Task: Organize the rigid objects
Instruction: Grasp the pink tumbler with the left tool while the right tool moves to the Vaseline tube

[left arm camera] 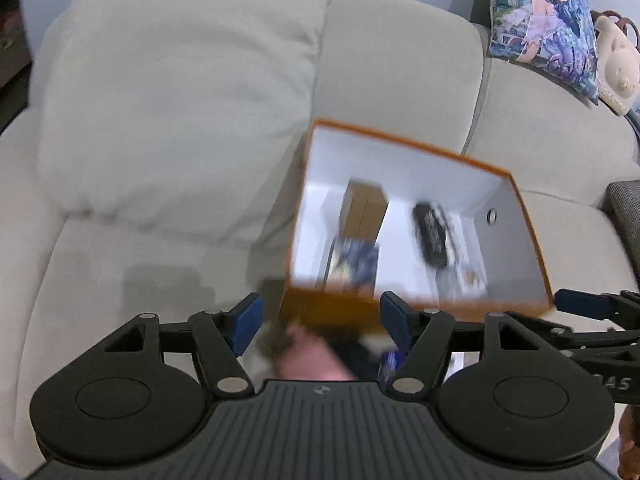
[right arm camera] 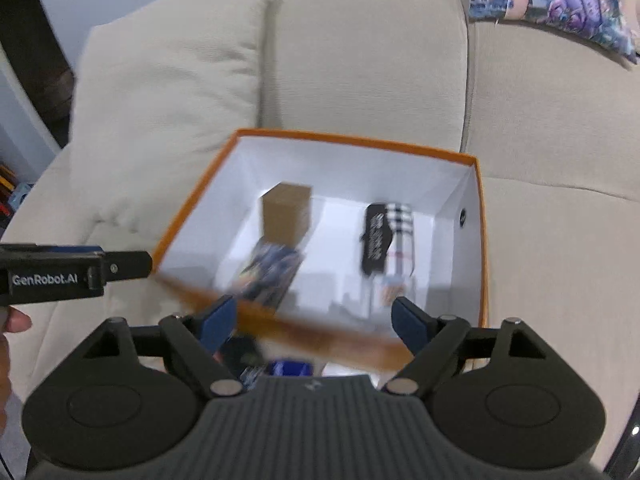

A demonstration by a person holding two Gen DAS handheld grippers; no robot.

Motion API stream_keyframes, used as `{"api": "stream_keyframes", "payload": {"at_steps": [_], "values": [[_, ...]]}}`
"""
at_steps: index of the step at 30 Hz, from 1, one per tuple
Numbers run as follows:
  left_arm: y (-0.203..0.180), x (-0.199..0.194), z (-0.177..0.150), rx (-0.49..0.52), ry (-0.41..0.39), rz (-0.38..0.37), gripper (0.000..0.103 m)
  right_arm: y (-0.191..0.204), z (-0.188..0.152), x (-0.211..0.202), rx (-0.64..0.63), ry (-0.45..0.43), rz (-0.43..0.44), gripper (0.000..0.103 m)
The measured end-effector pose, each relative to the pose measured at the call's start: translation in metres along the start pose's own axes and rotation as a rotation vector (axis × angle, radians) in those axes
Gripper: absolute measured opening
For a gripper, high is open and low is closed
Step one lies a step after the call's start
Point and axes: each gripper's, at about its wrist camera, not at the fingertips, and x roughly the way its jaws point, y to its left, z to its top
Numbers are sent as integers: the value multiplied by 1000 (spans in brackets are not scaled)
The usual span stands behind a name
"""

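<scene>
An orange box (left arm camera: 408, 142) with a white inside stands open on the beige sofa; it also shows in the right wrist view (right arm camera: 360, 140). Inside lie a brown cardboard box (left arm camera: 362, 208) (right arm camera: 286, 216), a dark blue printed pack (left arm camera: 356, 264) (right arm camera: 266, 276), and a black case (left arm camera: 430, 236) (right arm camera: 374, 240) beside a checked item (right arm camera: 402, 224). My left gripper (left arm camera: 322, 322) is open and empty at the box's near left corner. My right gripper (right arm camera: 314, 322) is open and empty over the box's blurred near rim. Blurred objects lie below both grippers.
A large beige cushion (left arm camera: 172, 92) leans on the sofa back to the left of the box. A printed pillow (left arm camera: 540, 20) and a cream plush toy (left arm camera: 618, 68) sit at the far right. The sofa seat (right arm camera: 560, 260) extends right of the box.
</scene>
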Motion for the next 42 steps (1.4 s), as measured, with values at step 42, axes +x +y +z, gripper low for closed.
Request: {"api": "stream_keyframes", "payload": {"at_steps": [42], "values": [[34, 100, -68, -190, 122, 50, 80, 15, -193, 42, 135, -28, 8, 93]]}}
